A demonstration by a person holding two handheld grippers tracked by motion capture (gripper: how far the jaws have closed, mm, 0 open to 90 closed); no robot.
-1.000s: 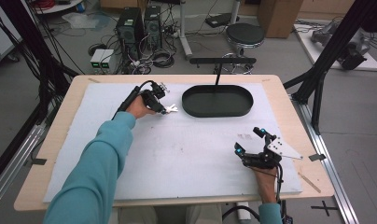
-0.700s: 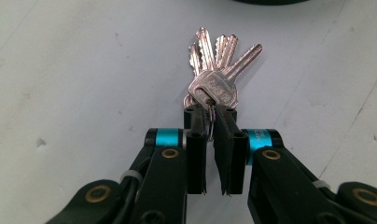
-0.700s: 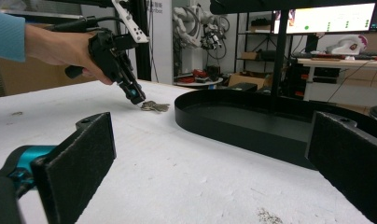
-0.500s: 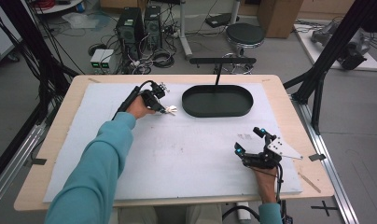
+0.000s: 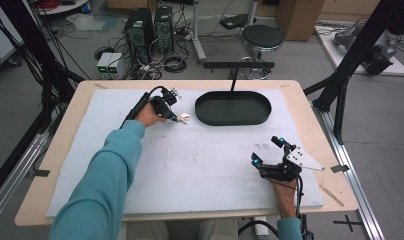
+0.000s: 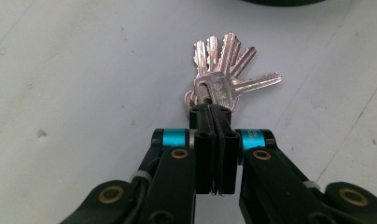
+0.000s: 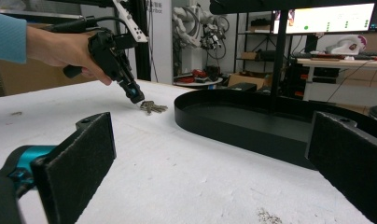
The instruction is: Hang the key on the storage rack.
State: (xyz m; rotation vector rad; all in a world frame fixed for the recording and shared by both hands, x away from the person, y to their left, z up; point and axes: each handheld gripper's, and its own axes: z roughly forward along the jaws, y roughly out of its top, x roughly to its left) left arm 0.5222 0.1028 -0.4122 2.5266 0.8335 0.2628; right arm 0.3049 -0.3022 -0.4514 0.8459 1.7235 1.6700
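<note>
A bunch of silver keys (image 5: 183, 118) (image 6: 221, 79) lies fanned on the white mat, just left of the black oval tray (image 5: 233, 121). My left gripper (image 5: 175, 117) (image 6: 213, 112) points down at the bunch, its jaws shut on the ring end of the keys. The right gripper view shows the same grip from across the table, with the left gripper (image 7: 135, 99) on the keys (image 7: 153, 108). My right gripper (image 5: 266, 151) (image 7: 214, 163) rests near the mat's front right, open, with nothing between its pads (image 7: 79, 163).
The tray (image 7: 233, 135) has nothing in it, and a black T-shaped stand (image 5: 238, 65) rises behind it. The white mat (image 5: 200, 170) covers most of the wooden table (image 5: 65, 125). Computers, cables and a stool stand on the floor beyond the far edge.
</note>
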